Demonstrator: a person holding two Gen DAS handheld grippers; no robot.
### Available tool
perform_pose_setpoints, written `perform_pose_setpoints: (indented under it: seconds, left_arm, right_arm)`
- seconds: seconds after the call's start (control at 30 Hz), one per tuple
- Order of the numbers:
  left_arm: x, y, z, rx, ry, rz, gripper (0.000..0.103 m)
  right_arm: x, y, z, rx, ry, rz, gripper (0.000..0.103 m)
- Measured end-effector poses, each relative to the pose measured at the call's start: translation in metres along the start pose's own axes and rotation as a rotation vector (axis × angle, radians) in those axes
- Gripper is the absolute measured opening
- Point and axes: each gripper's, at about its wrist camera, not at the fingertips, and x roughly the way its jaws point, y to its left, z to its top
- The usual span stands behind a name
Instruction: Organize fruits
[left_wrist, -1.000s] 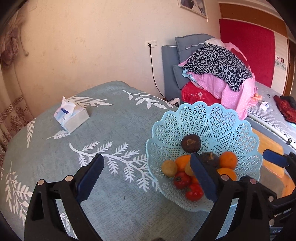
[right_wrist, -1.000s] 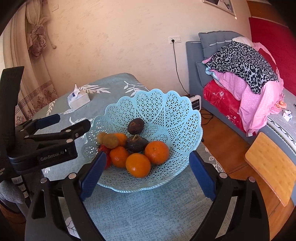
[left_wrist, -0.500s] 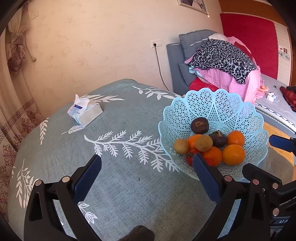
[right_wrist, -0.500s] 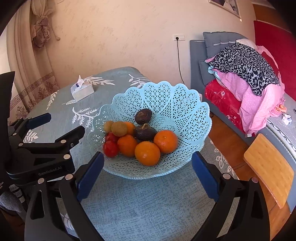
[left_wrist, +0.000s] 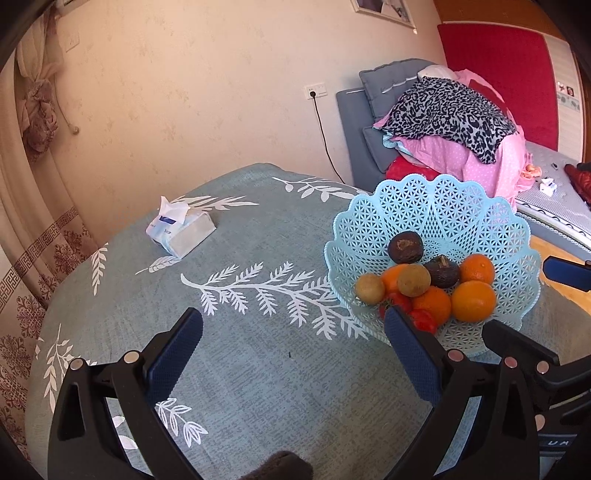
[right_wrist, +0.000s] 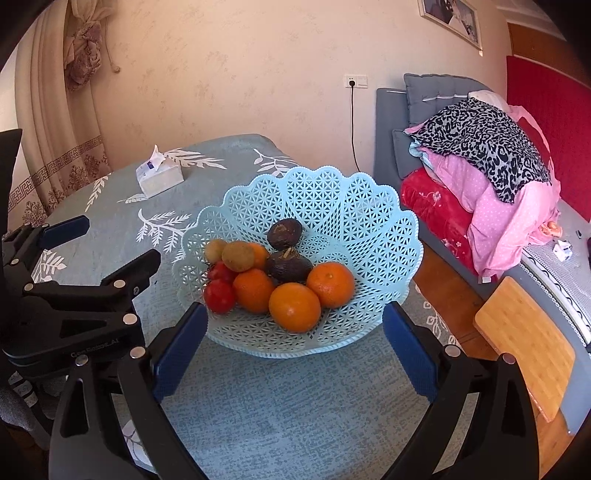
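Note:
A light blue lattice basket (right_wrist: 332, 199) (left_wrist: 461, 206) stands on the table near its right edge. It holds several oranges (right_wrist: 294, 307) (left_wrist: 473, 301), two tomatoes (right_wrist: 219, 296), two kiwis (right_wrist: 238, 255) (left_wrist: 413, 279) and two dark avocados (right_wrist: 284, 233) (left_wrist: 405, 246). My right gripper (right_wrist: 293, 345) is open and empty, just in front of the basket. My left gripper (left_wrist: 293, 345) is open and empty over bare cloth, left of the basket; it also shows in the right wrist view (right_wrist: 92, 258).
A tissue pack (left_wrist: 181, 230) (right_wrist: 159, 175) lies at the far left of the table (left_wrist: 240, 369). Beyond the table's right edge are a wooden stool (right_wrist: 524, 350) and a bed piled with clothes (right_wrist: 491, 155). A curtain (right_wrist: 55, 110) hangs at the left.
Both grippers have drawn back and away from the basket; it now sits farther ahead in both views. Both stayed open. The fruit has not moved.

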Motion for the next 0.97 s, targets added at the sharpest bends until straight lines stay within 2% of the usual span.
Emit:
perform_pose_setpoints:
  seconds: [0.57, 0.97]
  left_arm:
    - [0.0018, -0.0081, -0.0014, 0.018, -0.006, 0.024, 0.098]
    - [0.0039, -0.0069, -0.0052, 0.010, 0.035, 0.035, 0.098]
  right_arm:
    - [0.0023, -0.0075, 0.0003, 0.027, 0.002, -0.004, 0.097]
    - [0.0022, -0.0072, 0.0000, 0.029, 0.005, -0.004, 0.097]
